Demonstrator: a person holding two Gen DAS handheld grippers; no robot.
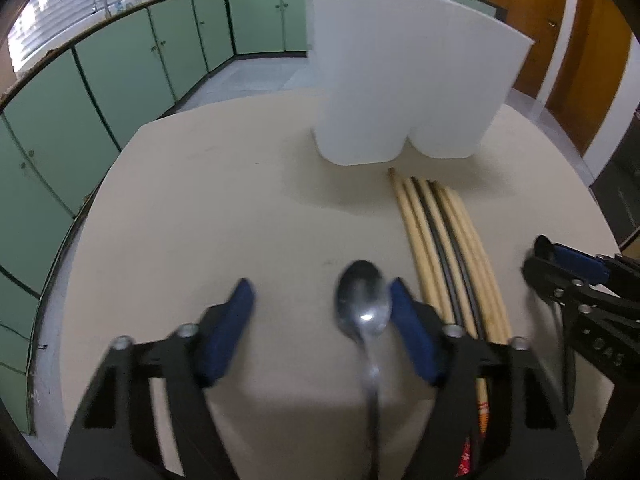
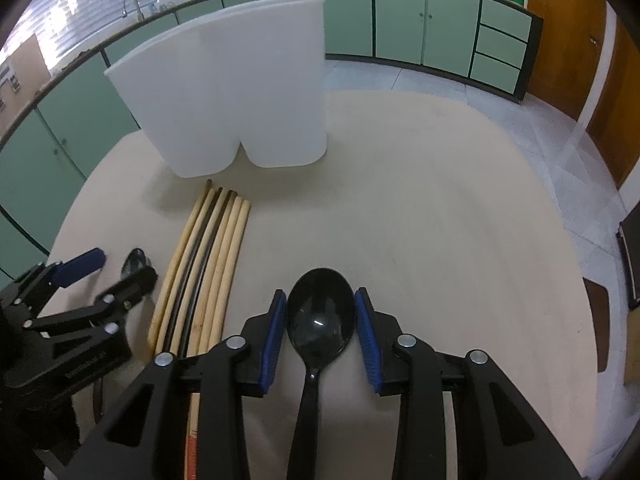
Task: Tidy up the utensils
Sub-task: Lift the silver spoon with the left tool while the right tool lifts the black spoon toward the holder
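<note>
A metal spoon (image 1: 362, 304) lies on the beige table (image 1: 200, 220) between the fingers of my left gripper (image 1: 320, 292). Its bowl rests against the right pad, and a wide gap separates it from the left pad, so this gripper is open. My right gripper (image 2: 321, 294) is shut on the bowl of a black plastic spoon (image 2: 320, 320), with both blue pads against its sides. A row of wooden and black chopsticks (image 2: 208, 260) lies between the two grippers. Behind them stands a white two-compartment holder (image 2: 232, 100), upright.
The holder (image 1: 400, 80) stands near the table's far edge, just beyond the chopstick (image 1: 440, 240) tips. The right gripper (image 1: 538, 258) sits close to the right of the chopsticks, the left gripper (image 2: 122, 264) close to their left. Green cabinets (image 2: 400, 24) ring the room.
</note>
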